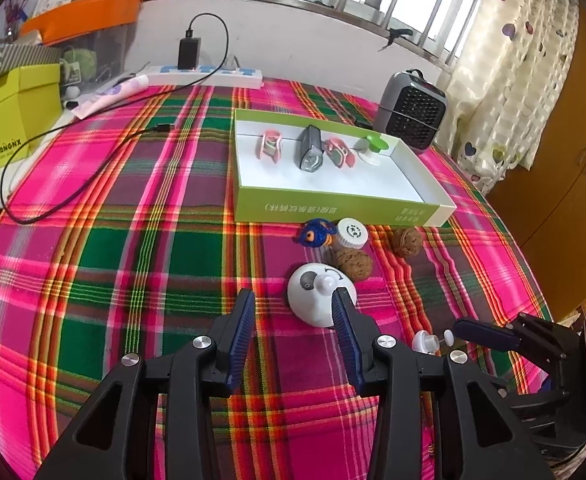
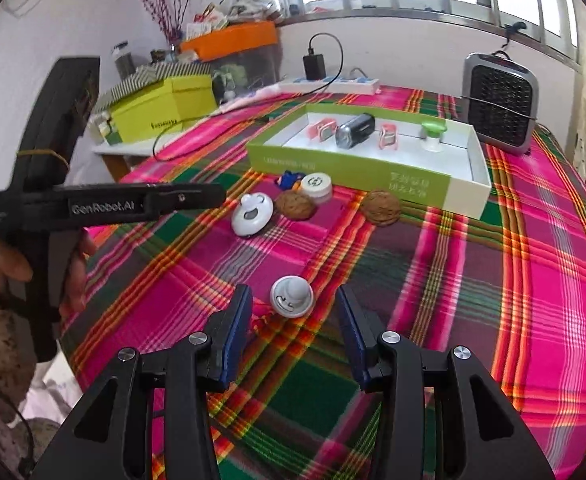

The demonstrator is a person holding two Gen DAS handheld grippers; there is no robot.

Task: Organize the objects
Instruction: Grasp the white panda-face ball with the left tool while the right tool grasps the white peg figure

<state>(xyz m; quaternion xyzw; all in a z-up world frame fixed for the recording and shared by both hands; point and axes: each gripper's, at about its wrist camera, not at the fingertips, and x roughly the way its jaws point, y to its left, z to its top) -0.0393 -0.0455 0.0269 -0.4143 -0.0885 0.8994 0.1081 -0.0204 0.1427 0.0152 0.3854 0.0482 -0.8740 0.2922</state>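
Two claws: both in view, both with jaws apart and gripping nothing.
Left claw (image 1: pixel 293 312): open; large white dome (image 1: pixel 319 294) sits just ahead at 1 o'clock, its right edge behind the right pad, not yet between the pads.
Right claw (image 2: pixel 293 312): open; small white knob piece (image 2: pixel 291 296) lies between the fingertips, nearer the left pad, untouched.
Step in hand (judged): each claw lines up on a white piece for transfer to the tray.
Tray (image 1: pixel 333 206): green-walled, white-floored box at 12 o'clock on the worktop; holds two pink clips, a grey lamp-like unit, a green-capped piece.
Technique: shift left claw towards 2 o'clock to centre the dome; close low on its widest part. Right claw: centre first, then close across the base.
Materials: dome and knob are smooth, glossy plastic, likely slippery; two walnuts (image 1: pixel 355 264) wrinkled, round; plaid cloth (image 1: pixel 133 260) woven, soft.
Risk: rounded shapes may squirt out under an off-centre pinch.
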